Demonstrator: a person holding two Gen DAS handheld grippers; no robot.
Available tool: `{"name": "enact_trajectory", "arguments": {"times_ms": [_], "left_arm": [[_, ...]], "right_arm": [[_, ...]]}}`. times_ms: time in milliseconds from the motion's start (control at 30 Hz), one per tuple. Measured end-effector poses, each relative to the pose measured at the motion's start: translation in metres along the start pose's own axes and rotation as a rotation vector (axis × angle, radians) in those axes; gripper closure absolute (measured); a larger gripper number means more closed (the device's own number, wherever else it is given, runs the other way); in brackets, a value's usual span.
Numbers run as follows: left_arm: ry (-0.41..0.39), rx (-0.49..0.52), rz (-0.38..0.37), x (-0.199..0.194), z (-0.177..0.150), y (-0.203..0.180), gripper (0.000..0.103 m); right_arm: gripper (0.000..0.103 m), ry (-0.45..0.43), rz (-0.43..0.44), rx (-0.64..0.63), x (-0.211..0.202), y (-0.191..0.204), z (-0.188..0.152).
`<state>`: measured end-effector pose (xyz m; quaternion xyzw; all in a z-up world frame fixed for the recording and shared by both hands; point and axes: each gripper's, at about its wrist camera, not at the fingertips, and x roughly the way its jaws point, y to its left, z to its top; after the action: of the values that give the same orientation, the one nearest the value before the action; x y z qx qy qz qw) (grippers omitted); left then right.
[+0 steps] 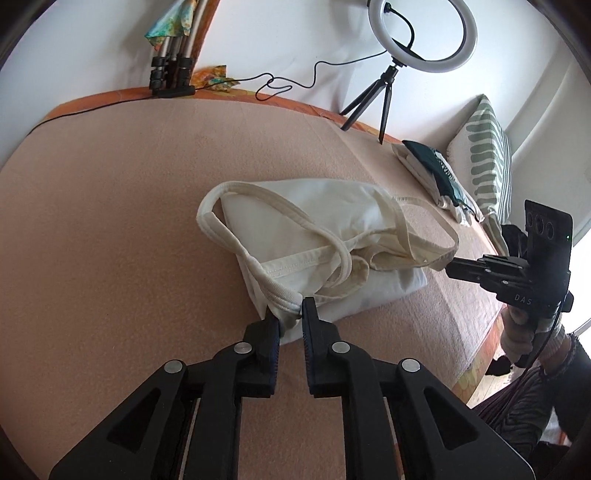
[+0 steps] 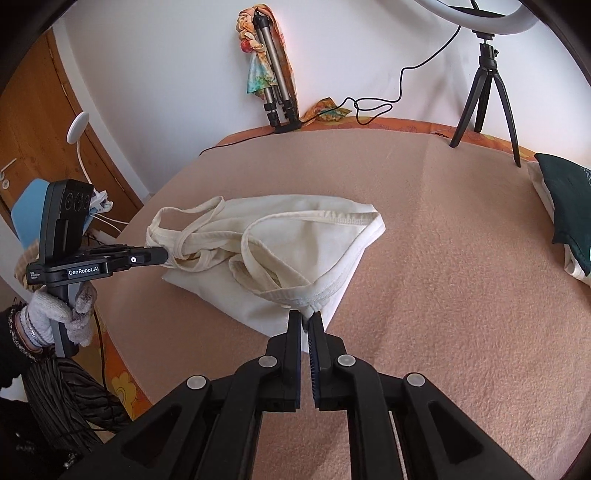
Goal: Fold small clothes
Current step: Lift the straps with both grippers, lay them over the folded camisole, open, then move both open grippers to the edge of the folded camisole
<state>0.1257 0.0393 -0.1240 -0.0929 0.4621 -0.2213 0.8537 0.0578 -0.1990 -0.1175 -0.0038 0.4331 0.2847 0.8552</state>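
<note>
Low in the left wrist view, the left gripper (image 1: pixel 286 312) sits with its jaws a little apart, a corner of the cream garment (image 1: pixel 314 240) lying between the tips; whether the pads press the cloth I cannot tell. Low centre in the right wrist view, the right gripper (image 2: pixel 305 318) has its jaws nearly together, a bunched hem corner pinched in the narrow gap.

The garment, a cream cotton tank top (image 2: pixel 280 243), lies mid-frame in both views on the pink fleece blanket (image 1: pixel 110 221). It looks doubled over once: a flat layer underneath, and the strapped, ribbed-edged upper part thrown across it. The straps loop and tangle loosely, and the fabric puckers at the near corners. I judge one fold laid down, with a further fold and some smoothing still to come; the straps want tidying.

The cloth is thin, soft and limp, with stitched binding along the armholes. The blanket is nappy and matte, so it should hold the fabric without sliding.

Farther off, at the right edge of the left view, a pile of folded clothes (image 1: pixel 439 173), dark green on white, rests beside a striped pillow (image 1: pixel 484 155). Behind, a ring light (image 1: pixel 423 35) stands on a small black tripod (image 1: pixel 384 96) against the white wall, its cable trailing to a folded tripod (image 1: pixel 171 62) in the upper left.
</note>
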Motion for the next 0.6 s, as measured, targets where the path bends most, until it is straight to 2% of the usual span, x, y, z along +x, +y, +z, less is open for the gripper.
{"name": "enact_trajectory", "arguments": {"times_ms": [67,167,300,333,367,433,500,600], "left_arm": [[0.03,0.019,0.019,-0.006,-0.008,-0.001,0.089],[0.02,0.052,0.016,-0.025,-0.018,-0.003,0.089],[-0.069,0.102,0.024,-0.048,-0.01,-0.013,0.089],[-0.081,0.112,0.017,-0.047,-0.004,-0.015,0.083],[-0.081,0.115,0.009,-0.044,0.001,-0.016,0.07],[-0.08,0.113,0.015,-0.033,0.012,-0.018,0.053],[-0.081,0.082,0.006,-0.021,0.023,-0.015,0.053],[-0.077,-0.009,-0.054,-0.006,0.037,-0.007,0.053]], "right_arm": [[0.078,0.026,-0.017,-0.019,-0.005,0.002,-0.008],[0.079,0.011,-0.026,-0.031,-0.026,0.006,-0.017],[0.078,-0.112,-0.019,-0.041,-0.053,0.015,-0.009],[0.072,-0.134,-0.006,-0.038,-0.054,0.016,-0.004],[0.065,-0.143,0.004,-0.043,-0.053,0.017,0.001],[0.064,-0.13,-0.017,-0.089,-0.04,0.023,0.01],[0.065,-0.097,-0.026,-0.104,-0.021,0.024,0.018],[0.073,-0.066,0.01,-0.036,0.001,0.014,0.025]]}}
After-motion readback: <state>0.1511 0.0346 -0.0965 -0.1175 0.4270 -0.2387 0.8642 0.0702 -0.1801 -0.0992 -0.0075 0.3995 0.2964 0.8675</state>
